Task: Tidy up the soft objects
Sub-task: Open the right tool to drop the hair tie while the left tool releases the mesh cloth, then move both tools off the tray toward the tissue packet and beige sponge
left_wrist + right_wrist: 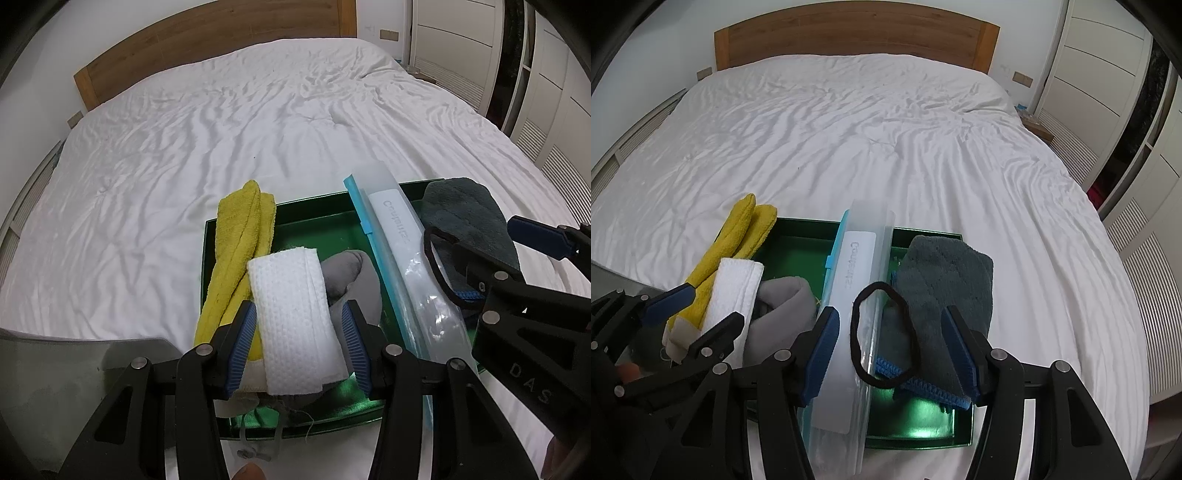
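Left tongs part open, blue pads either side of a folded white waffle-weave cloth; left pad against the cloth's edge, right pad close beside it, contact on that side not clear, so a firm grip cannot be told. Cloth lying lengthwise between the pads, resting over a grey fleece piece and partly over a yellow terry towel.

Right tongs open wider, pads standing clear on both sides. Between them: a black hair tie draped as a loop over a clear zip bag with a light-blue slider strip and a white label. Right pad just beside a dark grey fleece cloth with blue stitched edging; no pad seen pressing on anything.

All of it gathered in and over a shallow green tray: yellow towel hanging over the tray's left wall, white cloth and grey fleece piece in the left half, zip bag laid diagonally across the middle and jutting past both near and far rims, dark grey cloth in the right half.

Tray set on a bed with a rumpled white cover. Wooden headboard at the far end, white wardrobe doors along the right.
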Demonstrator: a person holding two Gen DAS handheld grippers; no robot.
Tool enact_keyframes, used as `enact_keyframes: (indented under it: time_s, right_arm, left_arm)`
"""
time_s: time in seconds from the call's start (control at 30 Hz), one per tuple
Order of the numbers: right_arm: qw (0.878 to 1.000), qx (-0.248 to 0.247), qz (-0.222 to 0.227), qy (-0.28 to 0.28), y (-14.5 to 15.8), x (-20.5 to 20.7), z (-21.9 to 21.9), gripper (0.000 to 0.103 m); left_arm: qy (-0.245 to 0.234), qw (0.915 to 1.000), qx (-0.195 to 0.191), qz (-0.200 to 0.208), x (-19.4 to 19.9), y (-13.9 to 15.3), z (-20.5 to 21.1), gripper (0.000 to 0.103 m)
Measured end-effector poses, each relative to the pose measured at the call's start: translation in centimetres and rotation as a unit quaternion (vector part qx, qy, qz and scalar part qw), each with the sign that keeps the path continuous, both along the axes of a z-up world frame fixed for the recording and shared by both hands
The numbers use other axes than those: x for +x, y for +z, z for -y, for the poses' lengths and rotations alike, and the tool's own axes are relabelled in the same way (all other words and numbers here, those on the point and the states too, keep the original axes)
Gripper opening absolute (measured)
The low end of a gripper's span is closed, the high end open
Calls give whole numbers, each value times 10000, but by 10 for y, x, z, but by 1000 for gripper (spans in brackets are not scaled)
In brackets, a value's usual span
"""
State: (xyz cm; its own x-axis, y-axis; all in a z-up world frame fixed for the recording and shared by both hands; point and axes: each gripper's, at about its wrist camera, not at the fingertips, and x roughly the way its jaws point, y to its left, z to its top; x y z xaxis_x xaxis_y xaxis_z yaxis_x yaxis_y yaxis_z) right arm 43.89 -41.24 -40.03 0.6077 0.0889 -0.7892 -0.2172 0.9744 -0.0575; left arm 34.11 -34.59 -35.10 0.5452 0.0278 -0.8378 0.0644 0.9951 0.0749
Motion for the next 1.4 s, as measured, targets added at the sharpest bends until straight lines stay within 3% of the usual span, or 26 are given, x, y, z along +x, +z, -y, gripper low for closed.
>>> enact_keyframes:
  time_s: [0.4,0.83,1.13,1.4]
  right_arm:
    - [9999,88,42,-69,9,-9,8,58]
    - [9999,62,102,-99,33,-46,15,58]
    - [9998,190,0,17,43,-149,4,58]
    - [9984,536,-188,52,50,-230,-37,61]
  left_arm:
    - [-45,9998,-18,190,-23,13,1,43]
    - [-339,9967,-496,544,-119,50,-20,44]
    - [-433,9954,-676,519,-210,61,-76,44]
    - [-178,9983,-254,484,-278,59,-162,47]
